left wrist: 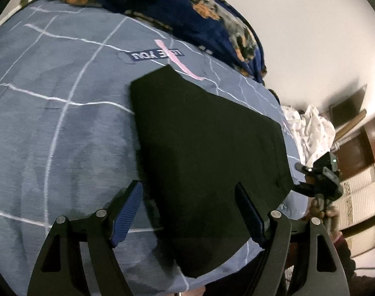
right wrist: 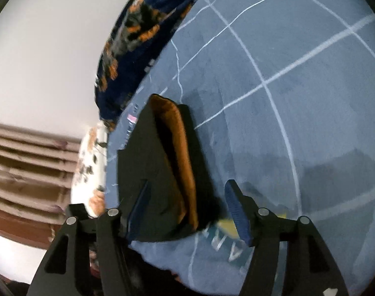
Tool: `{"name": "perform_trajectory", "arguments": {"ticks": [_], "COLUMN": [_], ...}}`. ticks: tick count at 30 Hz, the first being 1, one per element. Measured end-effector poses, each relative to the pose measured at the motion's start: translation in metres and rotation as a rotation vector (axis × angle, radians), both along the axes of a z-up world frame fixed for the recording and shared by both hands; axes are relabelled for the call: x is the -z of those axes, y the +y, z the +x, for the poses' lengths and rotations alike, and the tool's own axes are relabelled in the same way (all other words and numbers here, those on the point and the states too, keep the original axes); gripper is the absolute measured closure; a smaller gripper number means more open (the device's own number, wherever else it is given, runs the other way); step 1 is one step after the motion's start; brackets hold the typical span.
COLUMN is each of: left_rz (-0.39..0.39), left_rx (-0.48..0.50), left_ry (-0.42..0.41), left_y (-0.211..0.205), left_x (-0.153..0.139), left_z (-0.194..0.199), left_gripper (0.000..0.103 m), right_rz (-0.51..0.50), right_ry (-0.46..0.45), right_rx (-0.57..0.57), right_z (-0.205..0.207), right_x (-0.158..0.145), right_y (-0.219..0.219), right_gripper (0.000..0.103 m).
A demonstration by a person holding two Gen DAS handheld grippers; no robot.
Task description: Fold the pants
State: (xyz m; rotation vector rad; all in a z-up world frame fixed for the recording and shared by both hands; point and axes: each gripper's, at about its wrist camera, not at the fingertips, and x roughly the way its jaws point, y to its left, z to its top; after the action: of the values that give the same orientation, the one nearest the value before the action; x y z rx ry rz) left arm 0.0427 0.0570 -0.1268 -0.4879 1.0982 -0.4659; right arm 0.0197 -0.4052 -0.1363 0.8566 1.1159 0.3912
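Note:
The black pants point(left wrist: 207, 153) lie folded flat on the blue-grey bedsheet point(left wrist: 51, 123). My left gripper point(left wrist: 190, 212) is open above their near end, holding nothing. In the right wrist view the pants point(right wrist: 148, 172) show an orange-brown lining point(right wrist: 185, 162) at the open waistband. My right gripper point(right wrist: 187, 207) is open over that end, its fingers on either side of the fabric, not closed on it. The right gripper also shows in the left wrist view point(left wrist: 320, 180) at the pants' right edge.
A dark blue floral blanket point(left wrist: 187, 7) is bunched at the far edge by the white wall. White patterned cloth point(left wrist: 308, 128) lies past the bed's right end. A floral pillow point(right wrist: 91, 167) sits beside brown curtains point(right wrist: 27, 172).

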Motion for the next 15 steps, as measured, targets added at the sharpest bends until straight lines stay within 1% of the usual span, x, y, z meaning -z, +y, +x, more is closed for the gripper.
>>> {"name": "perform_trajectory", "arguments": {"ticks": [2,4,6,7,8,9,13,14,15], "left_rz": [-0.007,-0.024,-0.046,-0.036,-0.028,-0.03,-0.069,-0.074,-0.079], "left_rx": [-0.022,-0.022,-0.001,0.025,0.04,0.049,0.131,0.146,0.158], "left_ry": [0.025,0.055,0.082,0.095,0.093,0.074,0.068,0.054,0.05], "left_y": [0.009,0.014,0.015,0.012,0.01,0.008,-0.003,-0.006,-0.008], "left_x": [0.004,0.01,0.018,0.023,0.025,0.023,0.027,0.027,0.026], "left_z": [0.002,0.007,0.012,0.016,0.019,0.021,0.039,0.044,0.045], "left_gripper": [0.026,0.026,0.026,0.026,0.026,0.026,0.026,0.025,0.025], "right_rz": [-0.027,-0.033,-0.011,-0.003,0.004,0.01,0.033,0.027,0.017], "right_ry": [0.003,-0.005,-0.014,-0.015,-0.019,-0.021,0.008,0.017,0.021], "right_rx": [-0.049,-0.093,-0.129,-0.137,-0.147,-0.161,-0.171,-0.173,-0.176], "right_z": [0.015,0.025,0.033,0.038,0.041,0.043,0.051,0.052,0.053], "right_x": [0.007,0.012,0.016,0.018,0.018,0.018,0.022,0.022,0.022], "right_y": [0.007,0.014,0.02,0.022,0.024,0.027,0.036,0.038,0.04], "right_gripper": [0.042,0.043,0.043,0.043,0.043,0.044,0.046,0.049,0.054]}}
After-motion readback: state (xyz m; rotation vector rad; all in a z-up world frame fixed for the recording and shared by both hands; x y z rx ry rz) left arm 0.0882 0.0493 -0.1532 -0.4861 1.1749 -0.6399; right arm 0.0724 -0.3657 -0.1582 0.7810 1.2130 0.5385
